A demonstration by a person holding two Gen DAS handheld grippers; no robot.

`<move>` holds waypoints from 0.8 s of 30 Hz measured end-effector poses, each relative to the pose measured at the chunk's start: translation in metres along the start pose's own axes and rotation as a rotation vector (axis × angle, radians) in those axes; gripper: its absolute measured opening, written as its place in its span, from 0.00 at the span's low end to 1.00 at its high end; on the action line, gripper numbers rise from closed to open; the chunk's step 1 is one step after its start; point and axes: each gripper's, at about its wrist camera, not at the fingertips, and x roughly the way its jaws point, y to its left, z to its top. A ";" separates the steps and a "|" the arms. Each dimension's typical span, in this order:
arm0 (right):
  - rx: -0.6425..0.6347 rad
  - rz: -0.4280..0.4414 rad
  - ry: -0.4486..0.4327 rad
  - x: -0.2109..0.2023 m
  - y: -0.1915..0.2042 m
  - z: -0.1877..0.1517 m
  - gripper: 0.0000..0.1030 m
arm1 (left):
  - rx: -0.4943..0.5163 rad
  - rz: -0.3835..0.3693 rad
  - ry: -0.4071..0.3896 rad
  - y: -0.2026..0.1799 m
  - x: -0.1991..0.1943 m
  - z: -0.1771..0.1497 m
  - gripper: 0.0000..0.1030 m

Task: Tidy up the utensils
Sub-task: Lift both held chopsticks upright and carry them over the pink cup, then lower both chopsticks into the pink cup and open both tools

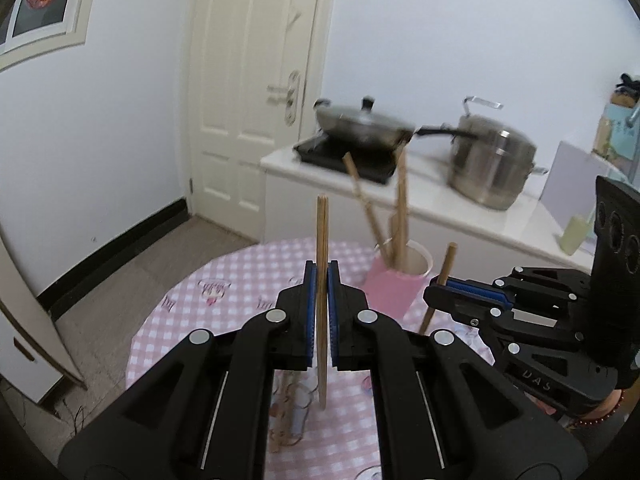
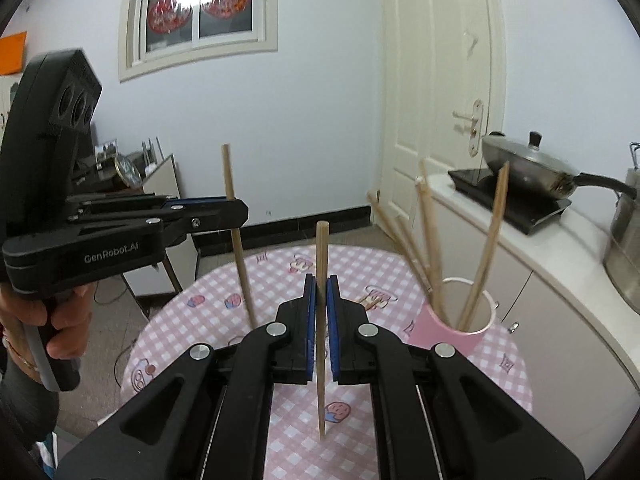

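Note:
My left gripper (image 1: 322, 276) is shut on an upright wooden chopstick (image 1: 322, 224) above the pink checked round table (image 1: 224, 280); it also shows in the right wrist view (image 2: 236, 210). My right gripper (image 2: 321, 288) is shut on another upright chopstick (image 2: 322, 248), and shows at the right of the left wrist view (image 1: 440, 290). A pink cup (image 2: 456, 334) with a white rim stands on the table right of both grippers and holds several chopsticks (image 2: 490, 240). It also shows in the left wrist view (image 1: 396, 280). More chopsticks (image 1: 282, 412) lie on the table below my left gripper.
A white counter (image 1: 460, 208) behind the table carries a black induction hob (image 1: 344, 158) with a lidded pan (image 1: 360, 124) and a steel pot (image 1: 492, 160). A white door (image 2: 436, 92) stands beyond. A low cabinet (image 2: 160, 184) sits at the left.

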 end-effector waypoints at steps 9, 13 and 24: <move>0.044 -0.061 -0.104 -0.044 -0.036 0.017 0.04 | 0.003 -0.055 -0.113 -0.030 -0.008 0.023 0.05; 0.058 -0.101 -0.140 -0.057 -0.051 0.026 0.04 | -0.015 -0.086 -0.137 -0.041 -0.003 0.033 0.05; 0.067 -0.200 -0.224 -0.062 -0.075 0.049 0.04 | -0.015 -0.111 -0.253 -0.084 0.010 0.071 0.05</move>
